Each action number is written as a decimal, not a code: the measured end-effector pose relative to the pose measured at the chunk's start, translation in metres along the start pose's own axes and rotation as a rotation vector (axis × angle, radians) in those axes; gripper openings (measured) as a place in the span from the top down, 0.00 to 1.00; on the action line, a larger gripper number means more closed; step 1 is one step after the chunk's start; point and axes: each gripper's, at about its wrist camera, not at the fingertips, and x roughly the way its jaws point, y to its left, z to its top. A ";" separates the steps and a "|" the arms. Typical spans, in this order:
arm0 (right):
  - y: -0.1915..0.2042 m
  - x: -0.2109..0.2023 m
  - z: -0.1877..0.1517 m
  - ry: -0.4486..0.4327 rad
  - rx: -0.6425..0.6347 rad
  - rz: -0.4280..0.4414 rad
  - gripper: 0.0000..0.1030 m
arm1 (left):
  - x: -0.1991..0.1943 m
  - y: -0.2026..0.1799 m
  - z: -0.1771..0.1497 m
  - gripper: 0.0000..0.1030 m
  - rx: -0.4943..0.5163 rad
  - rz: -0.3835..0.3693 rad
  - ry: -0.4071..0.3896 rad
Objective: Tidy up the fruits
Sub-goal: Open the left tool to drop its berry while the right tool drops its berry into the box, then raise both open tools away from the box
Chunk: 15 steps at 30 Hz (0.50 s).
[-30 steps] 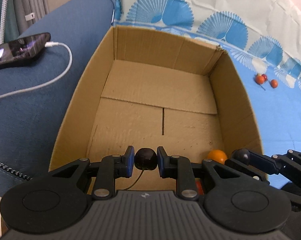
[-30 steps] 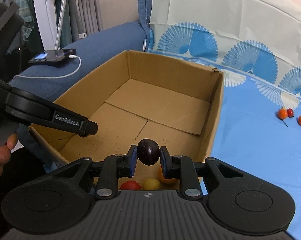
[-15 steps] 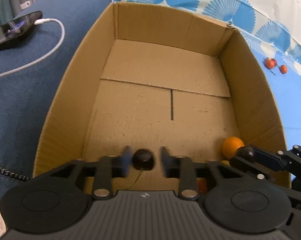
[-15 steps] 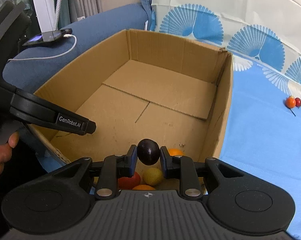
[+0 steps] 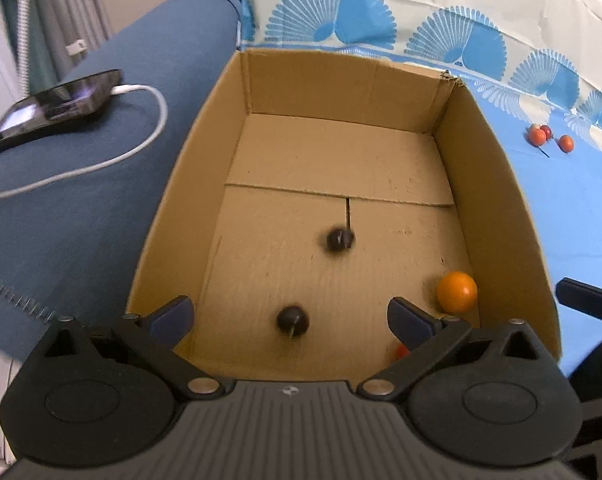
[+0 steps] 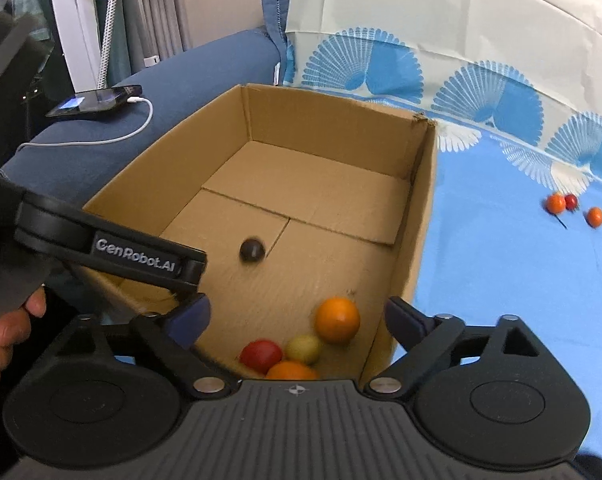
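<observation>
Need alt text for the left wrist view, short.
Open left gripper above a cardboard box holding two dark plums and an orange. Small red fruits lie on the blue cloth beyond.

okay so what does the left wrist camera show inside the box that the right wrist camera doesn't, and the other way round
Only the left wrist view shows a second dark fruit near the front of the box floor. Only the right wrist view shows the red fruit, the yellow fruit and a second orange fruit clustered in the near corner. Both show the cardboard box, one dark fruit mid-floor, the large orange fruit, and three small fruits still out on the blue cloth.
</observation>
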 end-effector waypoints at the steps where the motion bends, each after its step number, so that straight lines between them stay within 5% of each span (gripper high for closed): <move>1: 0.001 -0.006 -0.003 0.001 0.007 -0.005 0.03 | -0.007 0.001 -0.006 0.00 -0.002 0.004 -0.004; 15: 0.015 -0.097 -0.037 -0.136 -0.047 -0.070 0.01 | -0.094 0.001 -0.054 0.00 -0.047 0.019 -0.128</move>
